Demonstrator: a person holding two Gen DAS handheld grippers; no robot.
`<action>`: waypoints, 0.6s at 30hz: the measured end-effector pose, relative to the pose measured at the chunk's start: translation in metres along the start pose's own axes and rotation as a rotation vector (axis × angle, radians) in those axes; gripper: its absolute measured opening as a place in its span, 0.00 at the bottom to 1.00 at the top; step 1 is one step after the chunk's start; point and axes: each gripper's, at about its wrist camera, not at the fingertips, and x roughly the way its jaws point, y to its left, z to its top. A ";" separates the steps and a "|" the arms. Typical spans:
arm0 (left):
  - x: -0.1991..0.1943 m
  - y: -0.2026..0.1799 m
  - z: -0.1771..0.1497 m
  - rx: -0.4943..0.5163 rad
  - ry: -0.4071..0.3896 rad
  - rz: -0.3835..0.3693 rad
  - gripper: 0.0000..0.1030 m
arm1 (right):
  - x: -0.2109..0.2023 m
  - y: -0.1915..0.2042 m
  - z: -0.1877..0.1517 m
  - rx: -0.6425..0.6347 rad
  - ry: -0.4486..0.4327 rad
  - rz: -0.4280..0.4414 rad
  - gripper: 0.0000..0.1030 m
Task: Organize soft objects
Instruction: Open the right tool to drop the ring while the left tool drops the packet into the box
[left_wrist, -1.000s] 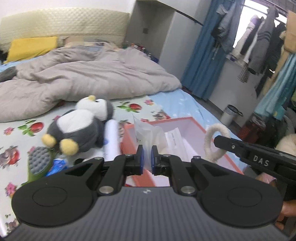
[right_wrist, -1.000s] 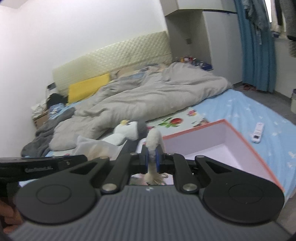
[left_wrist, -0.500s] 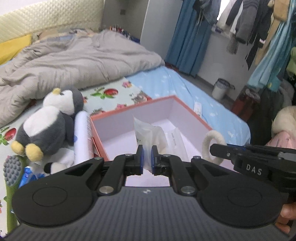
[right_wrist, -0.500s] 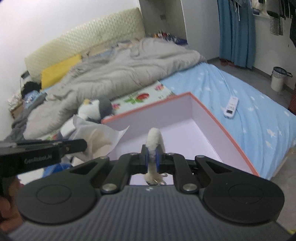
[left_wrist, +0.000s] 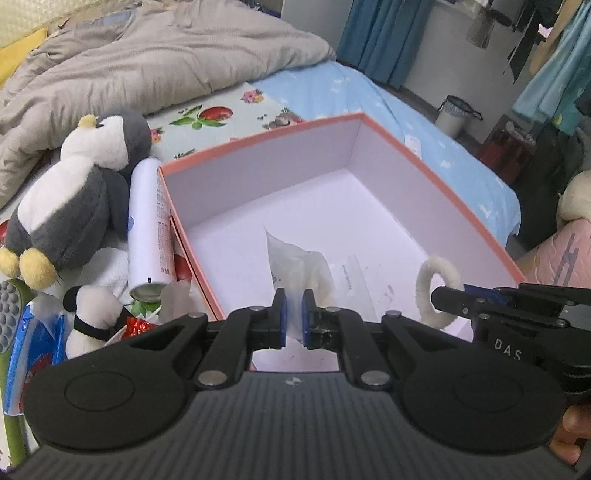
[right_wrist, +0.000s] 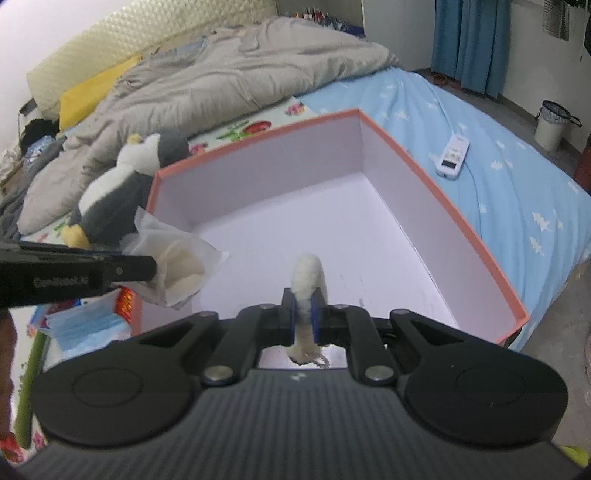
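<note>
Left wrist view: nothing is yet laid in the pink box (left_wrist: 436, 184) near the bed's corner; a bagged soft item (left_wrist: 295, 266) is pinched by the left tool (left_wrist: 293, 319), a fluffy ring (right_wrist: 308, 284) by the right tool (right_wrist: 303, 317), while the penguin plush (left_wrist: 74, 195) is left outside.

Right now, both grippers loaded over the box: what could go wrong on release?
1. The left gripper pinches only an edge of the crinkly clear plastic bag, near the pink-rimmed cardboard box's left wall; released there, it might catch the rim.
2. The fluffy white fabric ring is clamped in the right gripper; its fuzz may cling to the pads.
</note>
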 end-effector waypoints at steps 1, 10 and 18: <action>0.002 0.000 0.000 -0.001 0.006 0.002 0.09 | 0.002 -0.001 -0.001 0.003 0.006 0.001 0.12; 0.008 0.003 -0.004 -0.009 0.025 -0.002 0.35 | 0.006 -0.008 -0.003 0.020 0.006 0.019 0.40; -0.019 0.003 -0.008 -0.002 -0.040 0.009 0.36 | -0.019 -0.006 0.002 0.022 -0.057 0.022 0.38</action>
